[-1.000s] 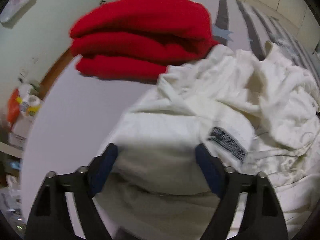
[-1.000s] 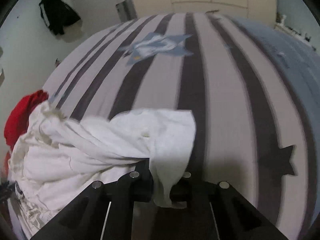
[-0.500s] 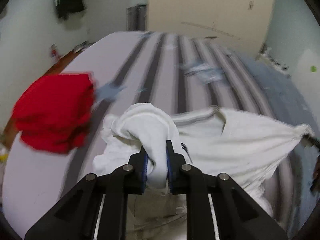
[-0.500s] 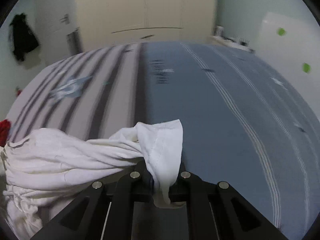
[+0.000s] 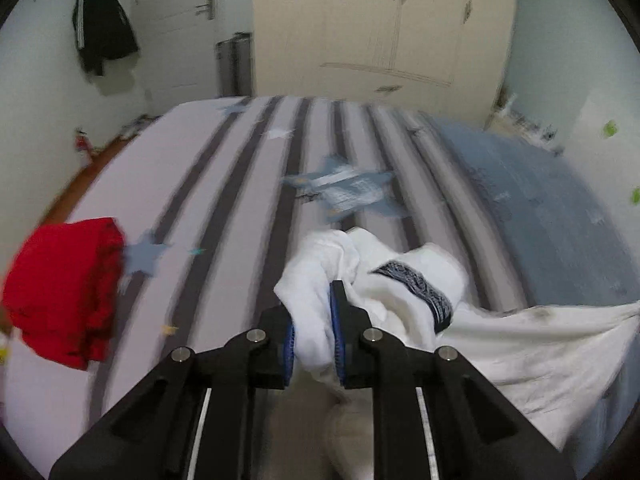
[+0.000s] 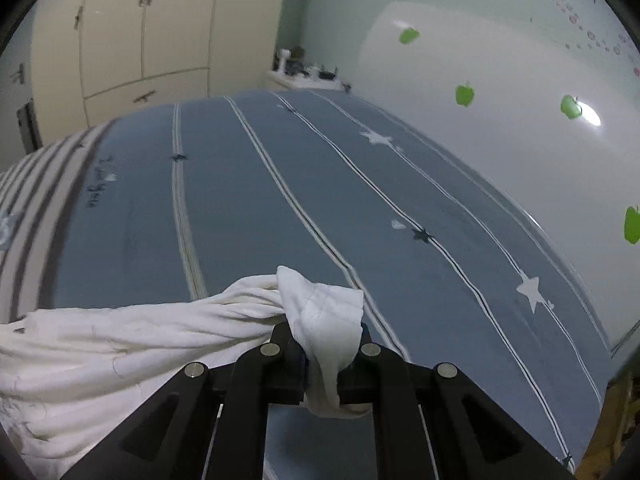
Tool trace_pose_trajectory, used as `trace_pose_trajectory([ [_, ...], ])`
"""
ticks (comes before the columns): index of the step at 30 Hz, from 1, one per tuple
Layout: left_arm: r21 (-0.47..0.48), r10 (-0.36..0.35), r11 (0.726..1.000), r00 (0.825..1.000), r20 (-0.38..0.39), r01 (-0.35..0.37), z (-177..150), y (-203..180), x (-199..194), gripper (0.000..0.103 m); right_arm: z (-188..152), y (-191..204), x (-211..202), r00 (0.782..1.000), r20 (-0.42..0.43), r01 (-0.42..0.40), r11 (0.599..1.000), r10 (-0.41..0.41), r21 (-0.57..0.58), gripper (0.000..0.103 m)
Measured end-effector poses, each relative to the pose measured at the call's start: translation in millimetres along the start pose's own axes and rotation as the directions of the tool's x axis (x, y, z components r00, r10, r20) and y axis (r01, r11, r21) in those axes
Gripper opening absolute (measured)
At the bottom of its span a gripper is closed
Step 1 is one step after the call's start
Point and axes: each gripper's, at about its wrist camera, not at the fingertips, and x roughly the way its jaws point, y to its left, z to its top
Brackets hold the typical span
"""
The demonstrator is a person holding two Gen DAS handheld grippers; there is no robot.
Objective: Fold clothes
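Two grips on one white garment (image 5: 520,344), both raised above the bed (image 5: 240,184). Far left, lying on striped bedding: folded red garment (image 5: 60,292), apart from everything else, apparently done. Left gripper (image 5: 313,330) just been closing, fingers (image 5: 289,344) now clamped on a thick bunched wad of white cloth; printed neck label (image 5: 416,284) showing just right of that wad, so likely the collar or shoulder end. From there, cloth running rightward as a taut sheet toward frame edge, lower part sagging. Right gripper (image 6: 322,360) likewise pinched tight on a stitched hem or corner of same garment, fabric draped over fingers (image 6: 352,380) and trailing off to its left as a twisted rope. Below right grip: blue striped half of bedding, headboard (image 6: 480,120) with green apple stickers beyond. Key relation: garment's long axis strung left–right between both grips, neither nearer, each at one end. Judged step: spreading out before first fold. Next move probably needs both hands lowered together, tension kept, cloth laid flat across bed. Risk: twist near right grip landing as a crease.
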Motion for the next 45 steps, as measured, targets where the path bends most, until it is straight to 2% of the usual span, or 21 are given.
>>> trace_pose_trajectory([
  [3,-0.006,0.051,0.999,0.994,-0.099,-0.052,-10.4,25.0,35.5,0.014,-14.6,13.4,21.9,0.996,-0.065,-0.058,0.997,0.055,-0.052,0.008],
  [5,-0.045,0.036,0.998,0.985,-0.17,-0.045,-18.2,39.6,53.1,0.015,-29.8,26.3,30.9,0.991,-0.104,-0.096,0.993,0.088,-0.067,0.01],
  [9,-0.114,-0.021,0.993,0.956,-0.294,-0.013,-40.7,55.8,65.8,0.018,-53.6,58.9,38.0,0.974,-0.178,-0.152,0.988,0.143,-0.04,0.032],
  [10,-0.122,-0.029,0.992,0.953,-0.301,-0.008,-45.8,58.8,62.7,0.019,-57.6,66.1,37.3,0.971,-0.187,-0.16,0.987,0.152,-0.031,0.036],
  [12,-0.118,0.001,0.992,0.964,-0.265,-0.034,-55.5,66.7,41.8,0.028,-65.0,68.2,21.2,0.974,-0.173,-0.152,0.988,0.144,-0.03,0.041],
  [15,-0.105,0.112,0.986,0.976,-0.188,-0.133,-57.7,80.4,6.7,0.051,-67.7,74.9,-0.2,0.977,-0.138,-0.169,0.985,0.163,-0.032,0.043],
  [17,-0.125,0.15,0.978,0.98,-0.131,-0.167,-53.7,88.9,-12.7,0.059,-60.5,83.8,-10.0,0.977,-0.112,-0.188,0.981,0.182,-0.044,0.043],
  [18,-0.131,0.154,0.977,0.983,-0.105,-0.167,-49.9,91.2,-17.0,0.06,-54.5,90.4,-13.0,0.976,-0.098,-0.201,0.978,0.195,-0.051,0.044],
  [19,-0.138,0.144,0.978,0.986,-0.08,-0.154,-44.6,92.2,-19.3,0.061,-48.3,97.2,-15.8,0.974,-0.083,-0.215,0.975,0.21,-0.059,0.044],
  [21,-0.124,0.073,0.989,0.996,-0.049,-0.079,-28.7,76.5,-13.2,0.062,-31.7,113.7,-19.3,0.968,-0.048,-0.25,0.966,0.247,-0.071,0.045],
  [25,-0.046,-0.076,0.996,0.994,-0.077,0.072,-7.3,22.9,17.6,0.062,-2.0,169.7,-18.5,0.935,-0.004,-0.354,0.931,0.356,-0.09,0.05],
  [28,0.018,-0.14,0.99,0.984,-0.108,0.142,-0.9,-22.8,48.1,0.063,5.1,218.1,-15.3,0.912,-0.014,-0.407,0.9,0.41,-0.156,0.05],
  [31,-0.005,-0.202,0.979,0.955,-0.217,0.205,-5.3,-51.3,90.7,0.062,4.0,264.8,-6.3,0.885,-0.062,-0.463,0.861,0.461,-0.212,0.05],
  [34,0.001,-0.192,0.98,0.941,-0.279,0.2,-19.5,-61.3,120.3,0.062,-12.6,294.7,11.4,0.868,-0.134,-0.496,0.83,0.477,-0.255,0.05],
  [37,0.005,-0.197,0.978,0.922,-0.334,0.21,-34.5,-67.8,136.9,0.062,-29.2,304.0,26.6,0.852,-0.193,-0.523,0.813,0.487,-0.258,0.05],
  [38,0.01,-0.197,0.977,0.921,-0.335,0.212,-38.8,-70.7,139.0,0.062,-35.5,305.9,30.4,0.847,-0.21,-0.53,0.809,0.488,-0.256,0.05],
  [40,0.025,-0.204,0.974,0.927,-0.315,0.223,-45.5,-75.3,139.0,0.056,-47.6,310.4,33.5,0.848,-0.223,-0.528,0.803,0.481,-0.276,0.05],
  [41,0.042,-0.206,0.972,0.929,-0.306,0.23,-47.6,-77.8,137.2,0.044,-53.8,312.7,33.9,0.849,-0.224,-0.527,0.8,0.478,-0.288,0.05],
  [42,0.066,-0.202,0.971,0.933,-0.299,0.231,-49.6,-81.1,135.5,0.04,-59.4,314.8,34.3,0.85,-0.226,-0.526,0.796,0.477,-0.299,0.047],
  [44,0.088,-0.198,0.969,0.94,-0.279,0.23,-50.0,-84.4,133.2,0.014,-60.2,315.9,34.8,0.842,-0.224,-0.538,0.789,0.49,-0.296,0.032],
  [45,0.095,-0.196,0.969,0.943,-0.268,0.229,-49.6,-85.6,132.2,0.009,-60.1,316.4,35.2,0.839,-0.223,-0.543,0.787,0.496,-0.293,0.019],
])
